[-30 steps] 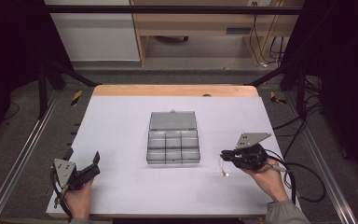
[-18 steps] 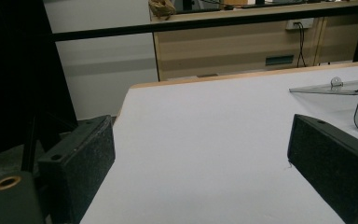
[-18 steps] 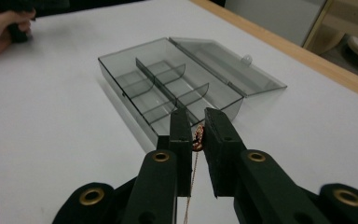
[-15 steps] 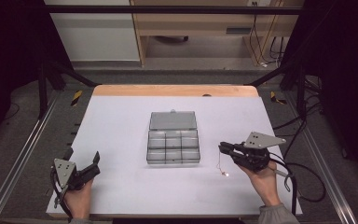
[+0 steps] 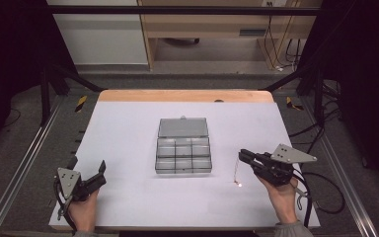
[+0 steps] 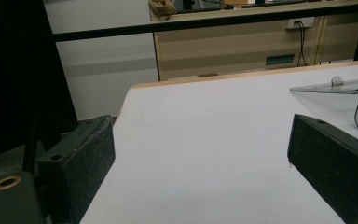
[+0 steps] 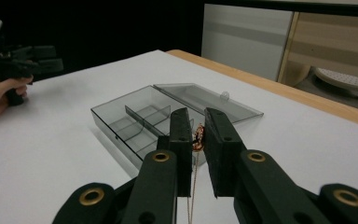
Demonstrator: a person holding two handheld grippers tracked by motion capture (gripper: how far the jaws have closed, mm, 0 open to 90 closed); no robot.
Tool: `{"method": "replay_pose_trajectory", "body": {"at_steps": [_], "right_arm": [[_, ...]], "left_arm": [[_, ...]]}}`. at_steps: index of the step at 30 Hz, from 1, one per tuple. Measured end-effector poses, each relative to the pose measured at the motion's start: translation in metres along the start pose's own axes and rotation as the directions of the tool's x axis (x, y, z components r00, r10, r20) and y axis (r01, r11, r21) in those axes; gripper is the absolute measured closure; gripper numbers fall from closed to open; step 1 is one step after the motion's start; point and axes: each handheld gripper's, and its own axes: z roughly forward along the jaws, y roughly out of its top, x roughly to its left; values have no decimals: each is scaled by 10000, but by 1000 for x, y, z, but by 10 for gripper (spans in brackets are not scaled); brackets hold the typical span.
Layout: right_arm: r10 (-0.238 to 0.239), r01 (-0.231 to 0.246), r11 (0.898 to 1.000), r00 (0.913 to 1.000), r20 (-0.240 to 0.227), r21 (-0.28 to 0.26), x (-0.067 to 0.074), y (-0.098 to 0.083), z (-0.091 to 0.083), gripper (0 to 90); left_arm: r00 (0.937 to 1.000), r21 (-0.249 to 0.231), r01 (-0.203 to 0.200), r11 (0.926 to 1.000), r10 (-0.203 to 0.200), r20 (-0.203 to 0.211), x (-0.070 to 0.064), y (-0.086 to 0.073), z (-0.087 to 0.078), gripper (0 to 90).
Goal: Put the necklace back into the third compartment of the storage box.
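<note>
The compartment box (image 5: pixel 183 150) was smoky grey and see-through. The table (image 5: pixel 128 138) was white with a wooden edge. The chain (image 5: pixel 236 173) was gold.

A white table (image 5: pixel 128 133) stands before a wooden cabinet (image 5: pixel 212 24).

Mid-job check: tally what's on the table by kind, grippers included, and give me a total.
Clear compartment boxes, lid open: 1
Thin chains, hanging from the right gripper's shut jaws: 1
Grippers: 2, the left gripper open and the right gripper
Total: 4
</note>
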Motion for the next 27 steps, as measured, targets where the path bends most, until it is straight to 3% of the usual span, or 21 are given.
{"method": "replay_pose_trajectory", "body": {"at_steps": [3,27], "right_arm": [[182,-182,9997,9998,20,-168,0,4,-3,817],[166,-164,9991,9998,54,-379,9,57,-7,815]], "left_arm": [[10000,6,-4,10000,4,1,0,0,0,72],[10000,31,23,10000,-23,4,0,0,0,72]]}}
